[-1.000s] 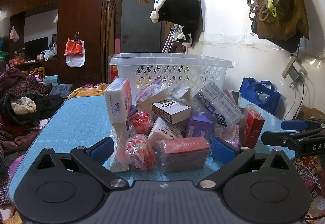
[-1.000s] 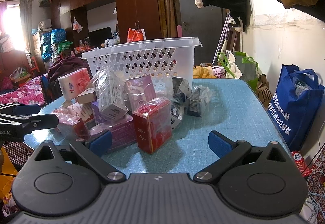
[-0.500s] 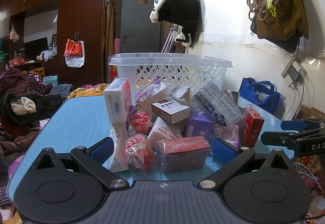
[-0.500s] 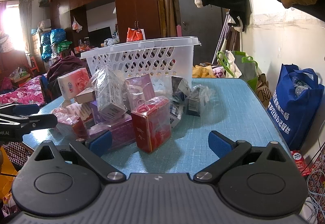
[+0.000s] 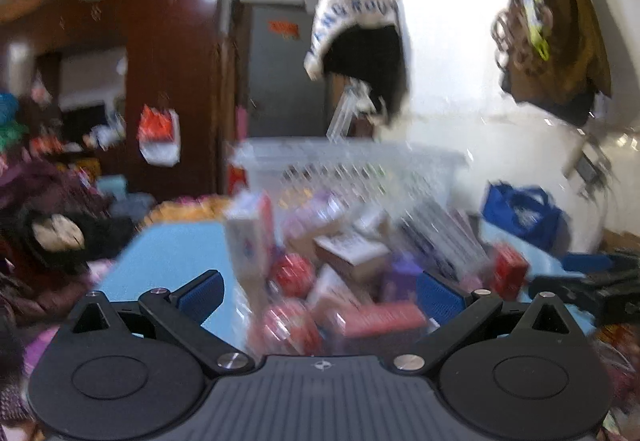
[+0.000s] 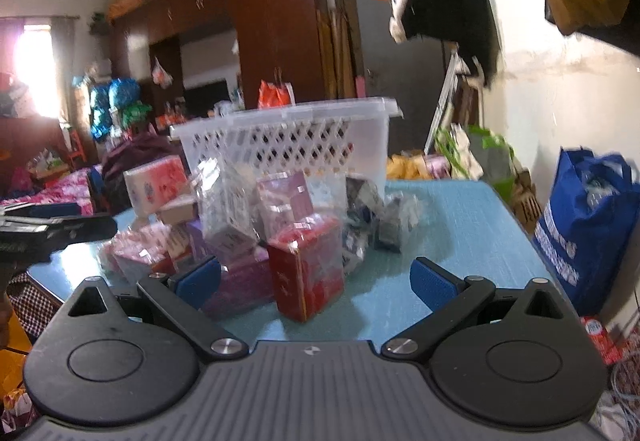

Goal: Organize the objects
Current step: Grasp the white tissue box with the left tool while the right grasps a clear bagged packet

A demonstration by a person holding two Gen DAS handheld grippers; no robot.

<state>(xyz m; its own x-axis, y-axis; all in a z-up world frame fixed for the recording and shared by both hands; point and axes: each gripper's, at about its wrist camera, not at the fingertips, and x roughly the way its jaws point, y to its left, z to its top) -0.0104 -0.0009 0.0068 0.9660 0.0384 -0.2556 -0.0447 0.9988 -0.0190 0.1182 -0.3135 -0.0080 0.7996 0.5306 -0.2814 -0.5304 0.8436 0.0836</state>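
Both the left gripper (image 5: 318, 295) and right gripper (image 6: 316, 283) gape empty; the film-wrapped red box (image 6: 306, 271), lower centre, looks light, slippery, best pinched across its narrow sides.

Motion blur smears the left wrist view: the pile of wrapped packets (image 5: 344, 281) on the tabletop (image 5: 172, 253) reads only as colour patches, labels illegible. The white basket (image 5: 348, 165) behind is streaked, its contents indiscernible. At far right, the blue bag (image 6: 592, 225) is cut by the frame edge.
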